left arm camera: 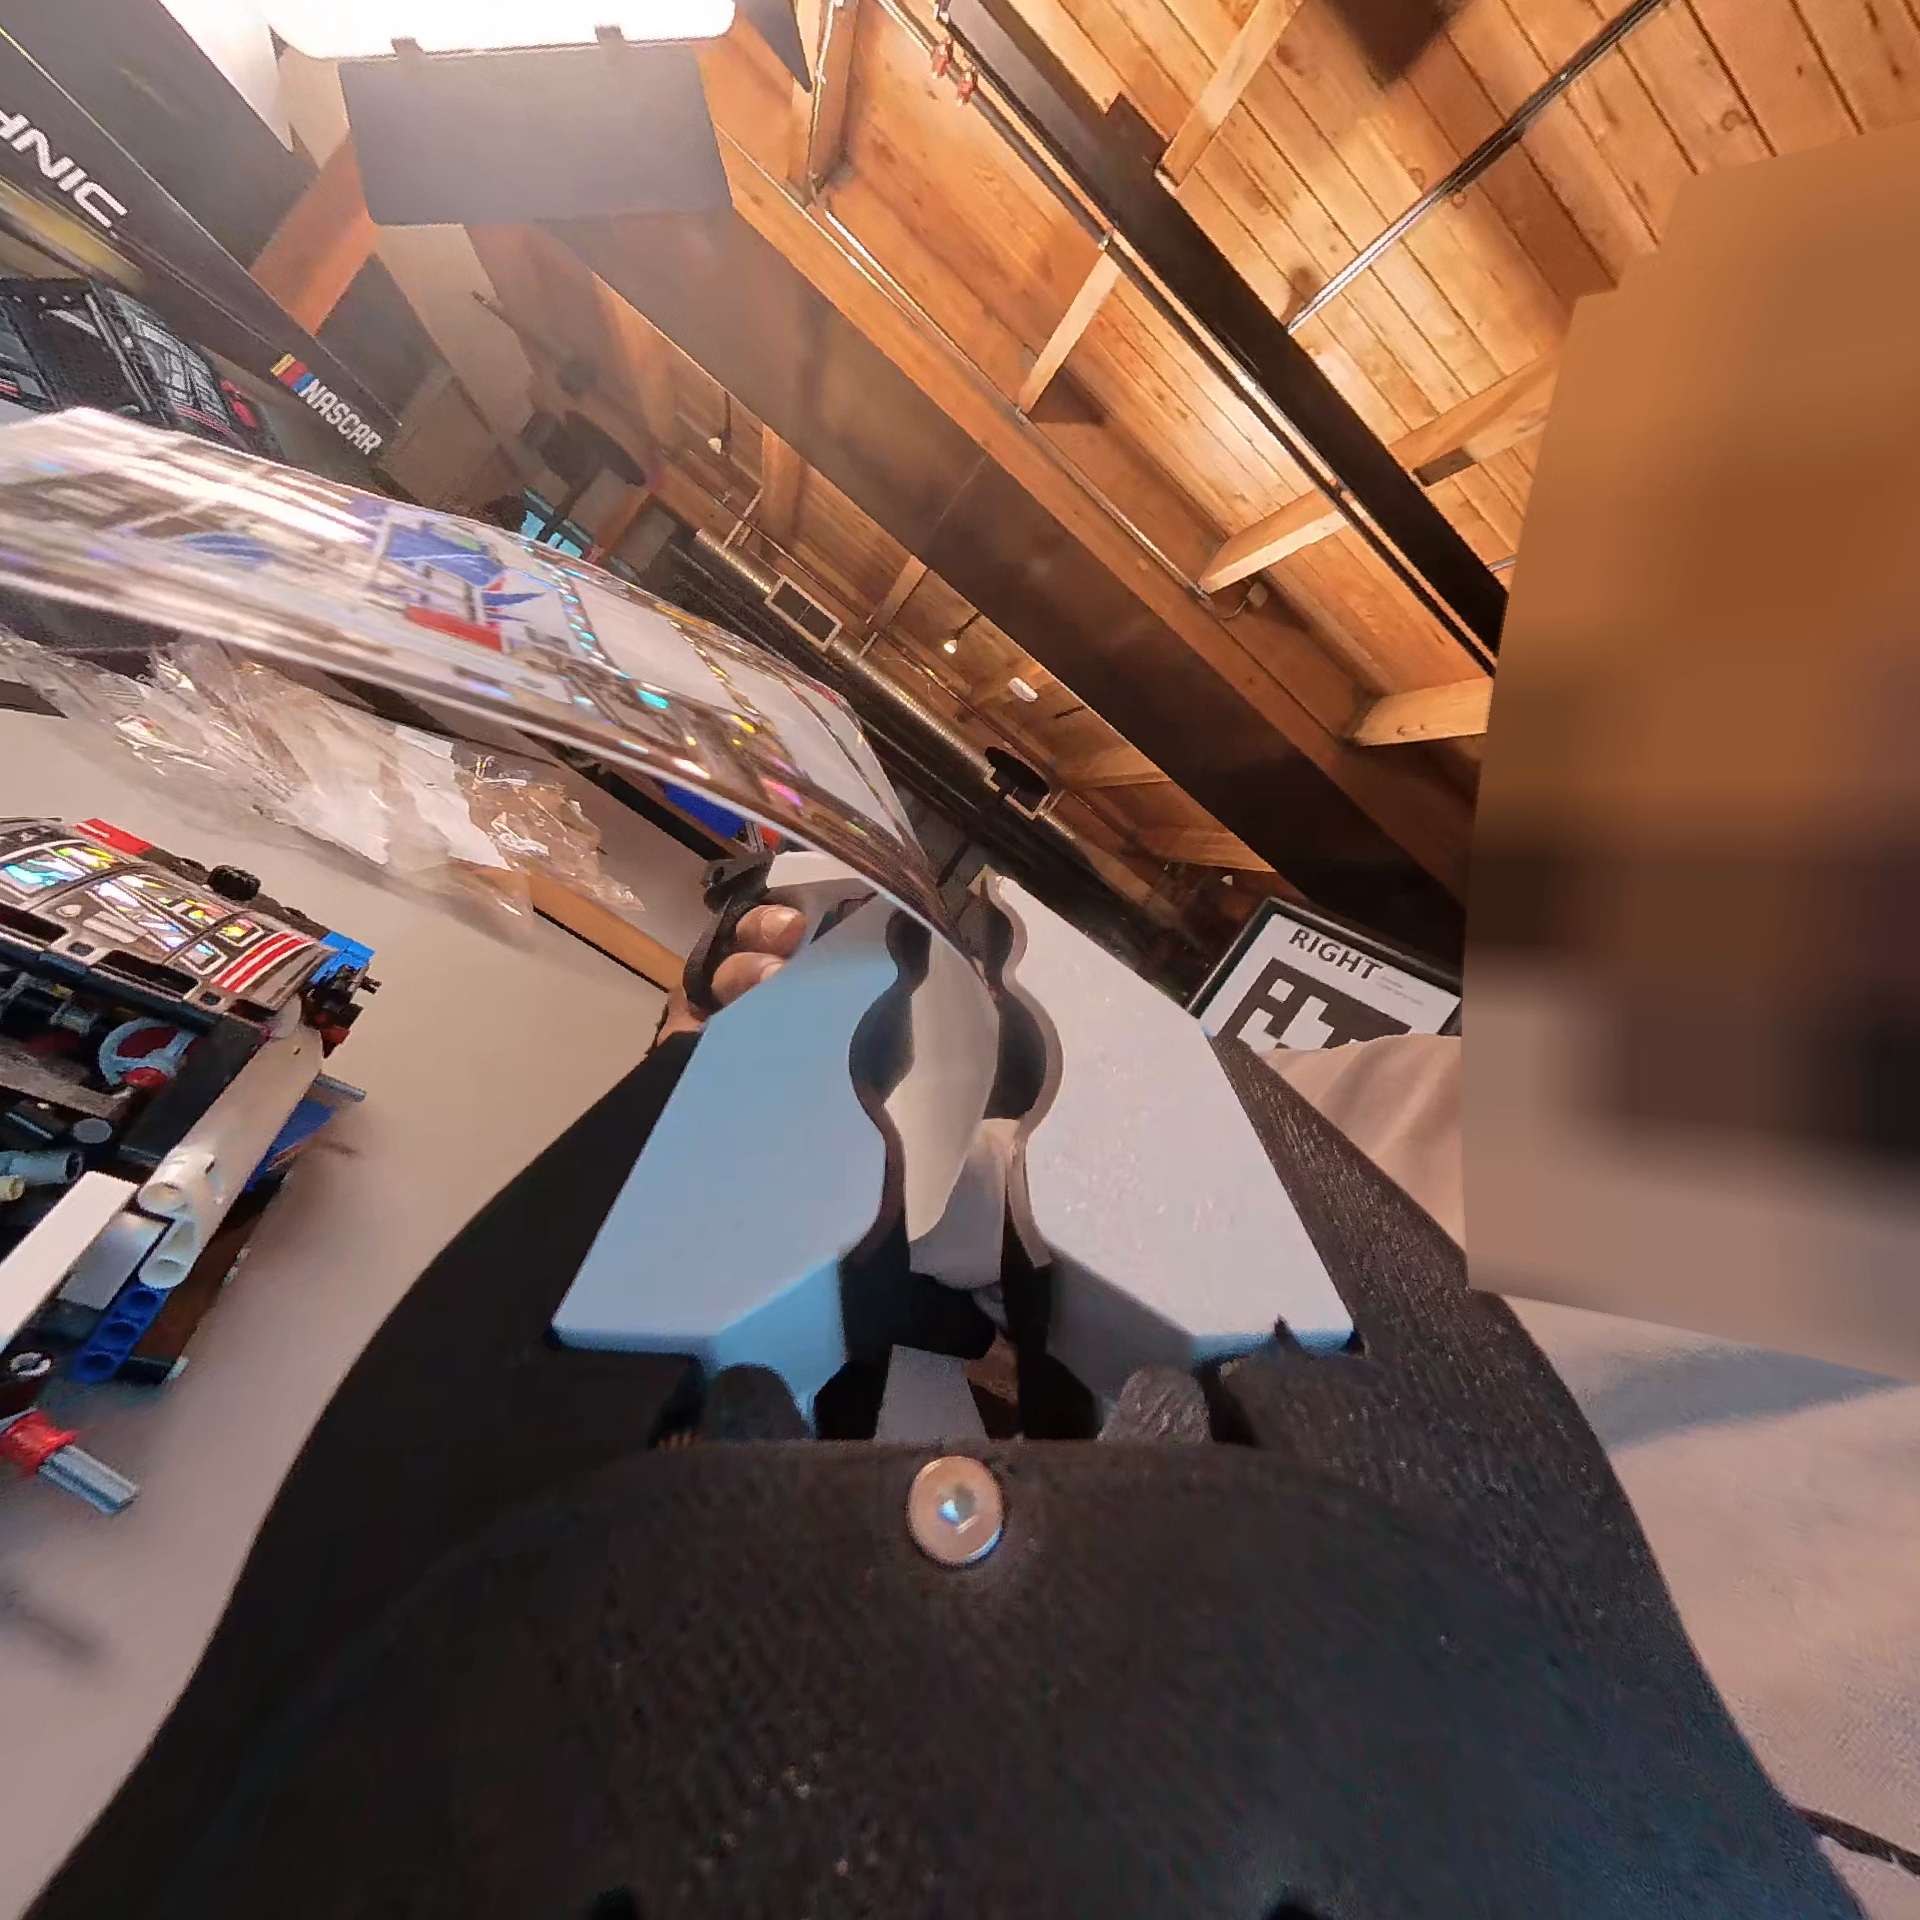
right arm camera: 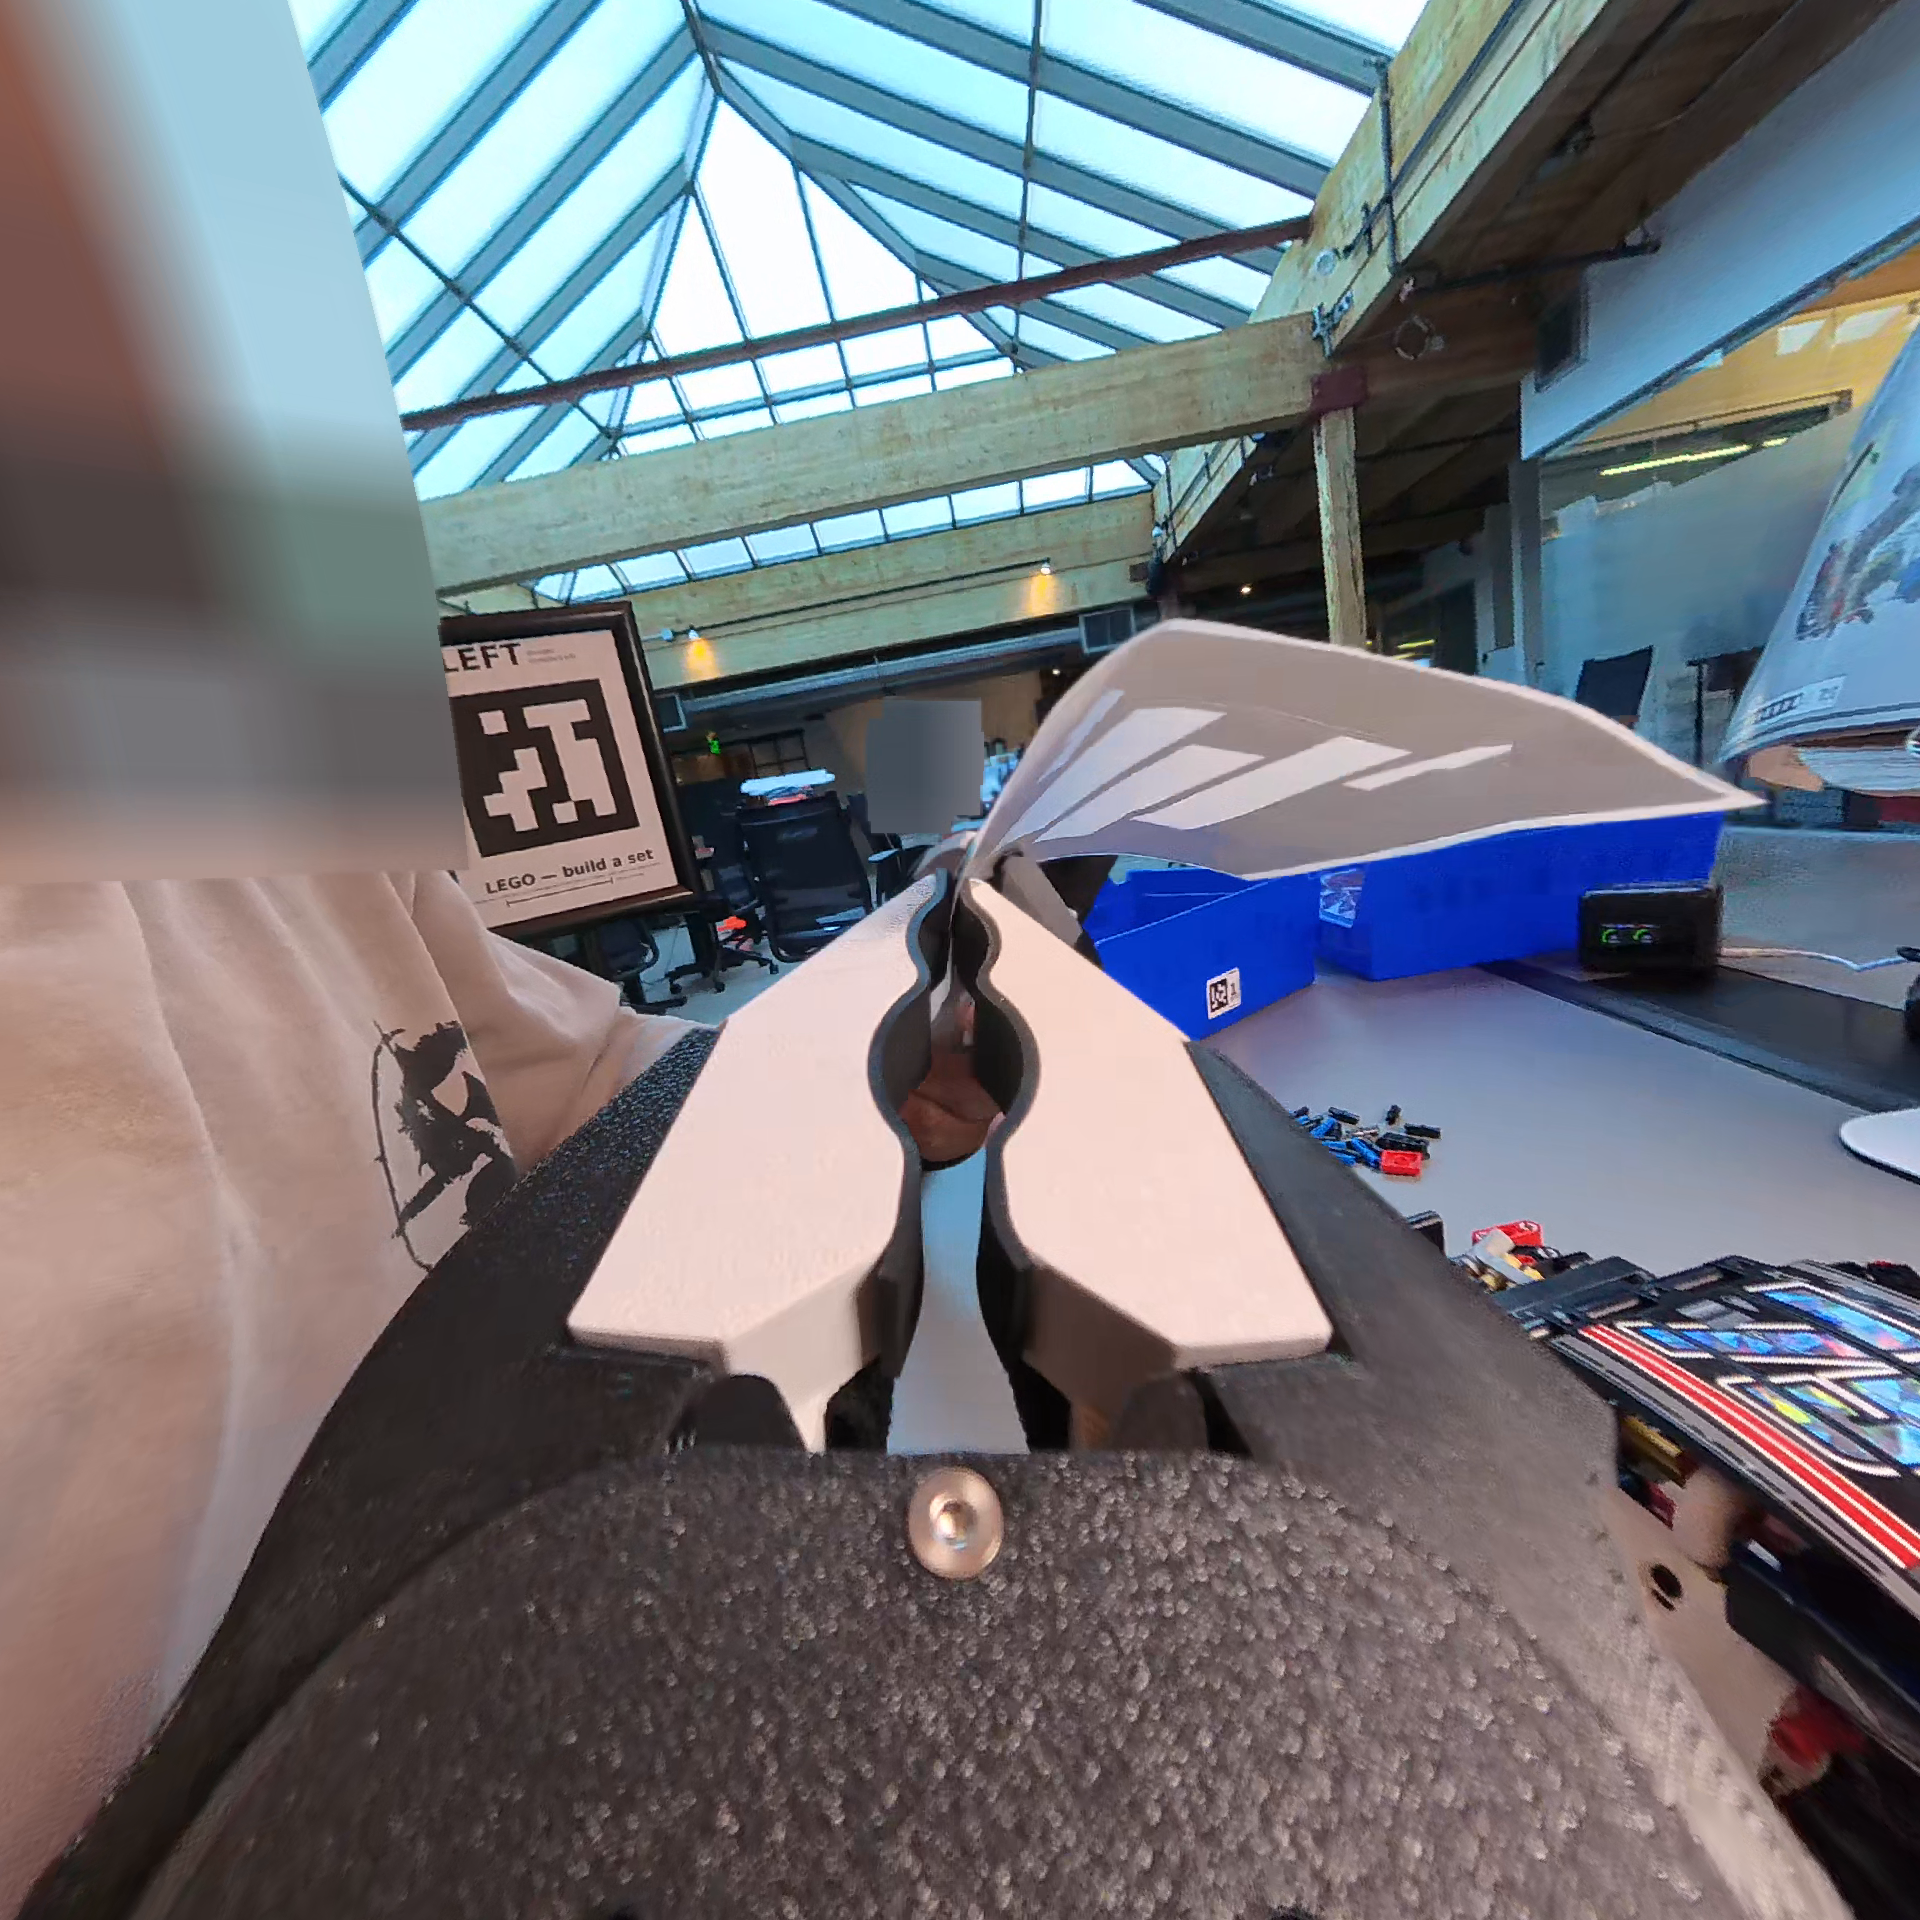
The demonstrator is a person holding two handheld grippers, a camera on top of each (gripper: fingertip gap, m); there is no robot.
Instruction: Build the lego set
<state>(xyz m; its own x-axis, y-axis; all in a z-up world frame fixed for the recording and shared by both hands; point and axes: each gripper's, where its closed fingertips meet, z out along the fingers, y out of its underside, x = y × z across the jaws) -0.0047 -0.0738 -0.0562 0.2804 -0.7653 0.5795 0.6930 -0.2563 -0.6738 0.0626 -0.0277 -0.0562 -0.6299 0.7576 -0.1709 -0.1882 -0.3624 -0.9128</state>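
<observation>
My left gripper (left arm camera: pixel 971 904) is shut on the edge of a glossy sticker sheet (left arm camera: pixel 468 613) with holographic, blue and red decals; the sheet curves up and away to the left. My right gripper (right arm camera: pixel 956 894) is shut on a thin sheet showing its white back (right arm camera: pixel 1330 758), which arcs to the right; it looks like the same sheet. The two grippers face each other closely. The partly built black Lego car (left arm camera: pixel 177 935) with shiny stickers sits on the grey table (left arm camera: pixel 499 1091) at the left, and in the right wrist view at the lower right (right arm camera: pixel 1766 1371).
Blue bins (right arm camera: pixel 1403 914), a small black device (right arm camera: pixel 1647 930) and loose small pieces (right arm camera: pixel 1361 1132) lie on the table. Empty plastic bags (left arm camera: pixel 343 748) and the set's box (left arm camera: pixel 156 312) are behind the car. An open instruction booklet (right arm camera: pixel 1839 623) stands at the right. A person's torso is close. Tip to tip, the grippers are about 9 cm apart.
</observation>
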